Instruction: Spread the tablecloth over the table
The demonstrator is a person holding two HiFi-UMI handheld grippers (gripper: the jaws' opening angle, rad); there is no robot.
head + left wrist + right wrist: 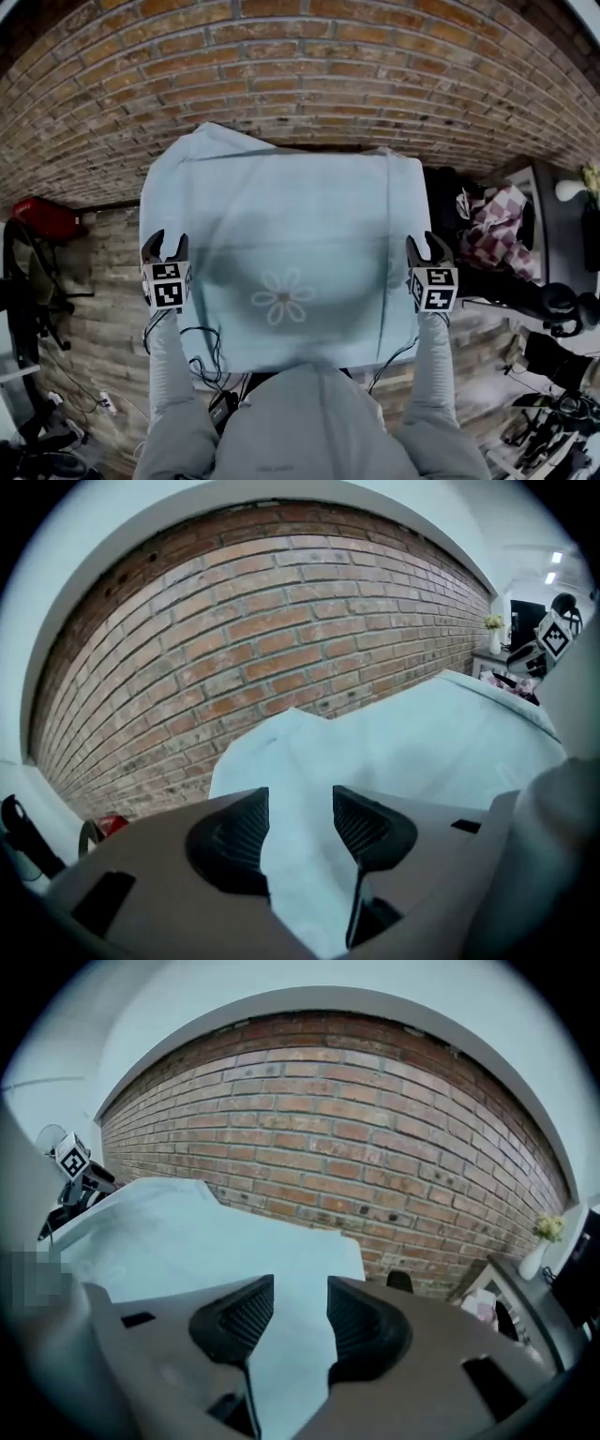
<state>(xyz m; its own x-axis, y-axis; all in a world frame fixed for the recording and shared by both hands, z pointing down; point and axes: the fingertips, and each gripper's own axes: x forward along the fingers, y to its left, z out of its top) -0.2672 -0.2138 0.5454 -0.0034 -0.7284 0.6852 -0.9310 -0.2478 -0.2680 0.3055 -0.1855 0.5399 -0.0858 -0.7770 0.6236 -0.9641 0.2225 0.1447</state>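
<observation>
A pale blue tablecloth [281, 216] with a white flower print [283, 297] lies spread over the table and hangs past its near edge. My left gripper [166, 247] is at the cloth's left edge and my right gripper [427, 246] at its right edge, both with jaws apart. In the left gripper view the left gripper [300, 803] stands open, with cloth [422, 742] showing in the gap and no pad pressing on it. The right gripper view shows the right gripper [300, 1293] open too, with cloth [187, 1232] lying in its gap. The table itself is hidden under the cloth.
A brick wall [281, 56] runs behind the table. A red object [42, 217] sits on the floor at the left. A chequered cloth [497, 225] and dark furniture crowd the right side. Cables [202, 347] hang near the table's front edge. A white vase [539, 1251] stands far right.
</observation>
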